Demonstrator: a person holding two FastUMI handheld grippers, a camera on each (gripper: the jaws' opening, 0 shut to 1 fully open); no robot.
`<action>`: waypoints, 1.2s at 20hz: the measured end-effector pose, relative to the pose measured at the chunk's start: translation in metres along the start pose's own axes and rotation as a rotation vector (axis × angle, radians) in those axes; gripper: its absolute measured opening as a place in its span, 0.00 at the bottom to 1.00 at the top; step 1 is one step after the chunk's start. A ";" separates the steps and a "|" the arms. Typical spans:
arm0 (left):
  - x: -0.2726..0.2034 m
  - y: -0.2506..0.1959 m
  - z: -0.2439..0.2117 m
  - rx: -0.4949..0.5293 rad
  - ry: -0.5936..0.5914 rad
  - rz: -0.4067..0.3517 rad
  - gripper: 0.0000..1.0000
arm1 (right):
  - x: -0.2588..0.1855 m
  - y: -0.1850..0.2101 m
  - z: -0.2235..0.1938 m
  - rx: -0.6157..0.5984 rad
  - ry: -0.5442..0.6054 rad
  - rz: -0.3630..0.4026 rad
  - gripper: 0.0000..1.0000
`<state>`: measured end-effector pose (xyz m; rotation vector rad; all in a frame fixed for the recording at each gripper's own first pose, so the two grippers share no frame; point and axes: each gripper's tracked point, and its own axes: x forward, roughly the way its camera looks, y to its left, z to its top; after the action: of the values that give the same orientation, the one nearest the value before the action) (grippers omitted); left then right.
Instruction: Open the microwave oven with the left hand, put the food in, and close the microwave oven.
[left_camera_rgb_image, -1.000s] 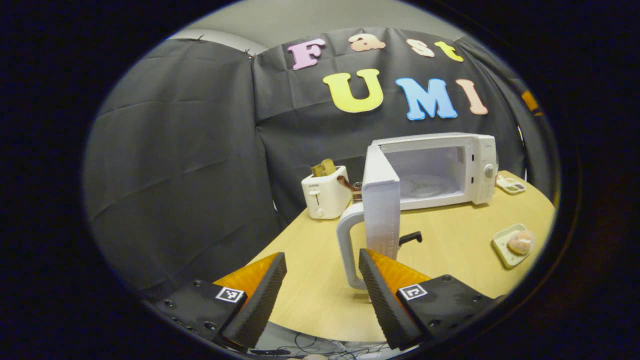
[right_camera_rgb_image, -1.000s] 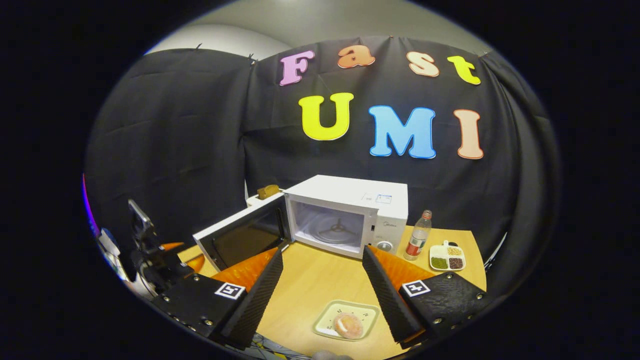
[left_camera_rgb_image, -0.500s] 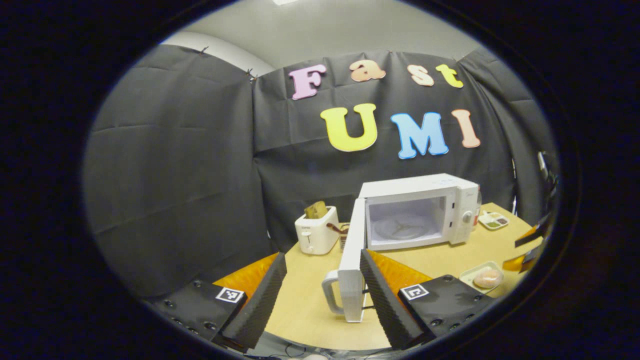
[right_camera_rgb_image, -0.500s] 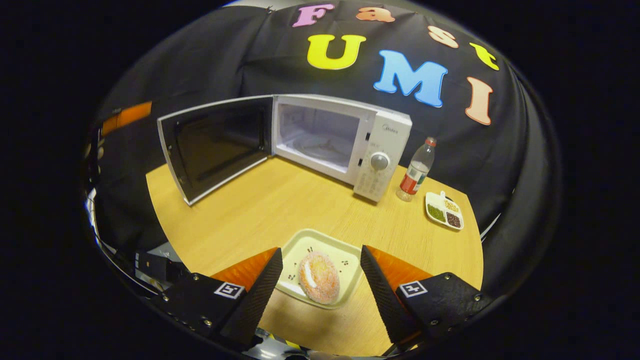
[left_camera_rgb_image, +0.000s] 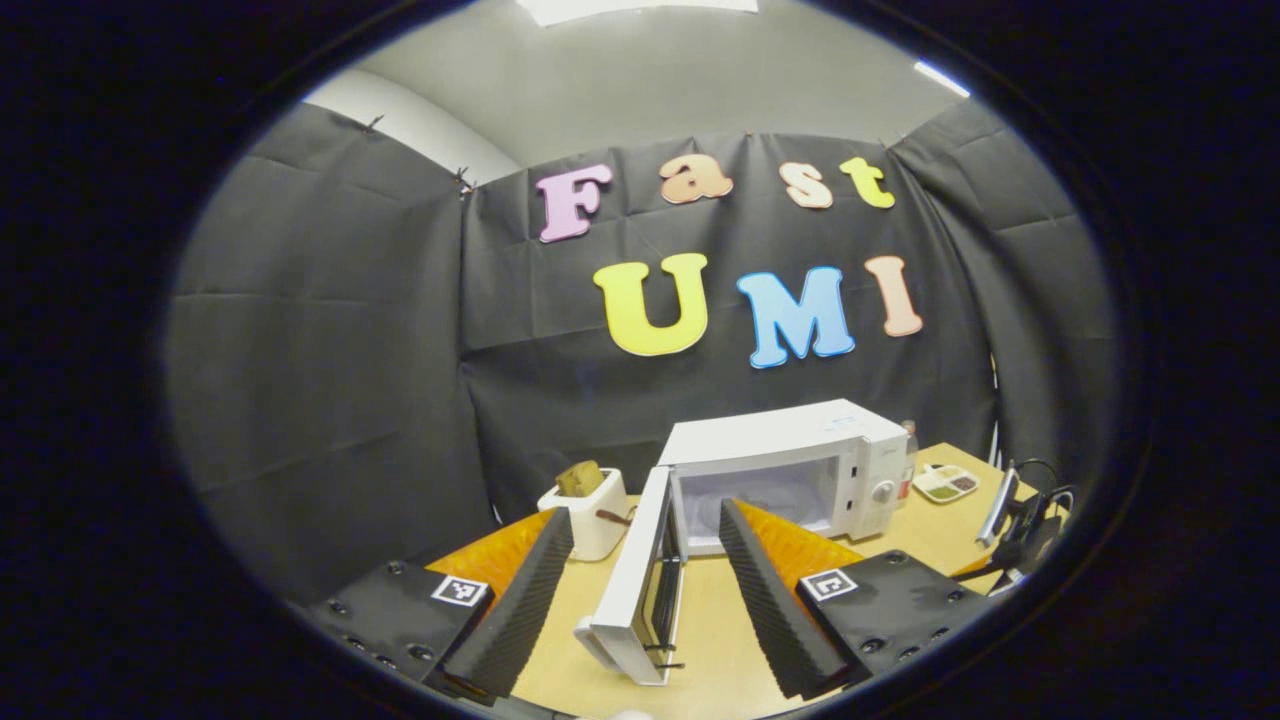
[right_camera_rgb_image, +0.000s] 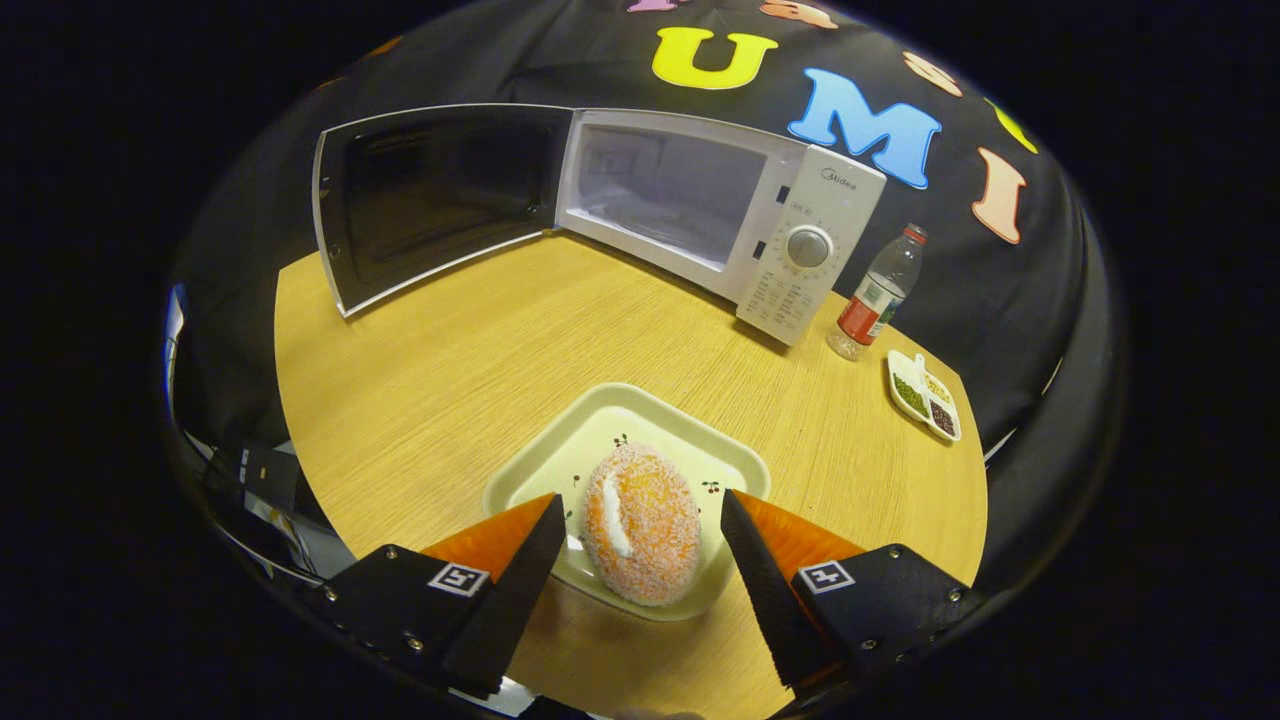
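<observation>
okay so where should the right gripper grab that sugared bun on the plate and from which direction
Across the sugared bun's narrow width, coming from above. It lies lengthwise between the open right gripper's fingers, domed above the shallow plate, so closing on its long flanks should clear the rim. It looks soft, so squeeze gently.

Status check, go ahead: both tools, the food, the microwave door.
Left tool open, idle. Right tool open, straddling sugared orange doughnut on cream plate. White microwave door open, path clear.
</observation>
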<state>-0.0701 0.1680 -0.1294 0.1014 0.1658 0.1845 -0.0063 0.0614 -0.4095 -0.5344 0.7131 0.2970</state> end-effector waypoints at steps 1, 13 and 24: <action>0.002 -0.003 0.000 0.002 0.001 -0.003 1.00 | 0.006 0.000 -0.002 -0.013 0.007 0.003 0.96; 0.018 -0.015 0.010 0.029 0.007 -0.037 1.00 | 0.008 0.006 0.023 0.072 0.040 0.089 0.69; 0.037 -0.011 -0.007 0.038 0.040 -0.052 1.00 | 0.060 0.049 0.220 0.452 -0.213 0.230 0.69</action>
<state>-0.0339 0.1647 -0.1437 0.1313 0.2115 0.1319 0.1341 0.2292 -0.3293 0.0109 0.6093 0.3874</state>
